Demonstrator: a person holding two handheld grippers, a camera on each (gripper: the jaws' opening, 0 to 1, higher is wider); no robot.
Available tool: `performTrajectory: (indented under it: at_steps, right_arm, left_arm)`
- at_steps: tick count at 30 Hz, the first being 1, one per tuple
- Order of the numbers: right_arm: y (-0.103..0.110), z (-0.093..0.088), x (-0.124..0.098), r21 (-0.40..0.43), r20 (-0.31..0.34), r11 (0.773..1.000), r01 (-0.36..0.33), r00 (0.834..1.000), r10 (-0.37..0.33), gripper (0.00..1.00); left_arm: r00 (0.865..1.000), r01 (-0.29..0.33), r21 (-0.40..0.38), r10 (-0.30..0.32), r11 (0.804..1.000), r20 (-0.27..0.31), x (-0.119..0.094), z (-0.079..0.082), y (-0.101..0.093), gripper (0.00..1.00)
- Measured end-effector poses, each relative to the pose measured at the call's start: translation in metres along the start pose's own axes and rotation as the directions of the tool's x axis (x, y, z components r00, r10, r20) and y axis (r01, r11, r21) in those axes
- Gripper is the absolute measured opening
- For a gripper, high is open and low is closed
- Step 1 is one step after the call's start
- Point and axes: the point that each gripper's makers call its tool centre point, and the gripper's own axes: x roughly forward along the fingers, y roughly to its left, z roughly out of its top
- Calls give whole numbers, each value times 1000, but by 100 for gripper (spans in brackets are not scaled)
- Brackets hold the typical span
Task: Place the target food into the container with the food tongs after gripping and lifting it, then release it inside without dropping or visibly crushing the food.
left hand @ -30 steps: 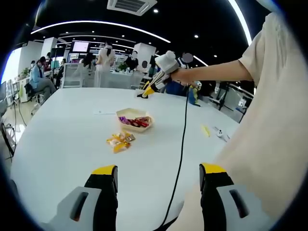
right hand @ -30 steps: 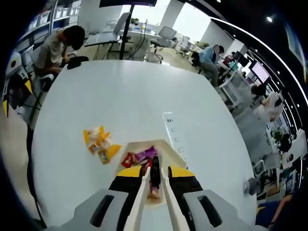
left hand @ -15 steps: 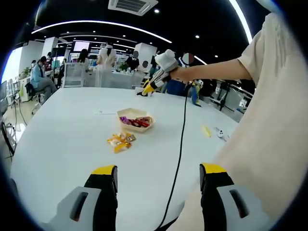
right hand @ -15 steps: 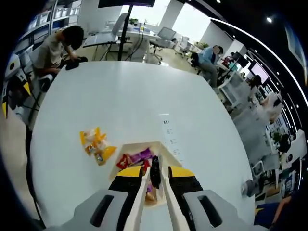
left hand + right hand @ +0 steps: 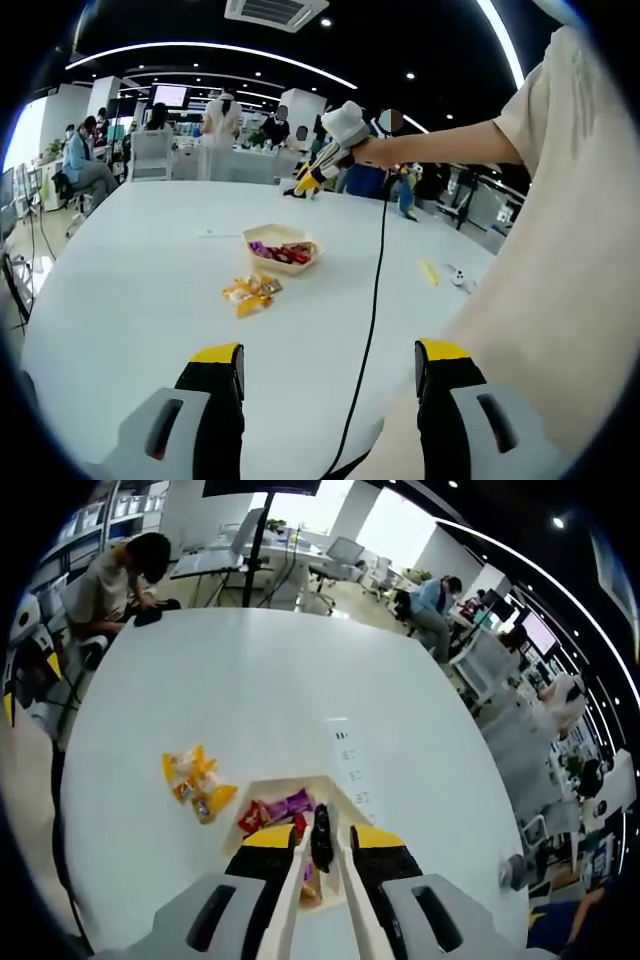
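Left gripper view: the left gripper [image 5: 330, 375] sits low over the near edge of the white table [image 5: 130, 290], its yellow-tipped jaws spread wide apart with nothing between them. Farther out on the table lies the container [image 5: 281, 246], a shallow pale tray with red and purple wrapped snacks inside. Just beside it, nearer the camera, a small heap of yellow snack packets [image 5: 250, 293] rests on the tabletop. The person's bare arm [image 5: 450, 148] reaches out from a light sleeve on the right, stretched above the table and holding the right gripper [image 5: 322, 171] high in the air beyond the tray, tilted down. A black cable [image 5: 375, 290] hangs from it across the table.

Right gripper view: the right gripper [image 5: 322, 838] looks down from above the tray [image 5: 330, 785]. Its jaws are pressed close on the pale food tongs [image 5: 300, 880], whose arms run forward between them. The tongs pinch a dark piece of food [image 5: 321, 835], held in the air over the tray's contents. The yellow packets [image 5: 195, 785] lie left of the tray, a paper strip [image 5: 350, 765] just beyond it.
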Motion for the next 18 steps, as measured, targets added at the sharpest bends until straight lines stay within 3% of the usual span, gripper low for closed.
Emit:
performTrajectory:
  at_steps: [18]
  right_arm:
    - [0, -1, 2, -11, -5, 1000, 0, 1000, 0, 21]
  left_arm:
    - [1000, 1, -1, -1, 1000, 1, 1, 0, 1, 69]
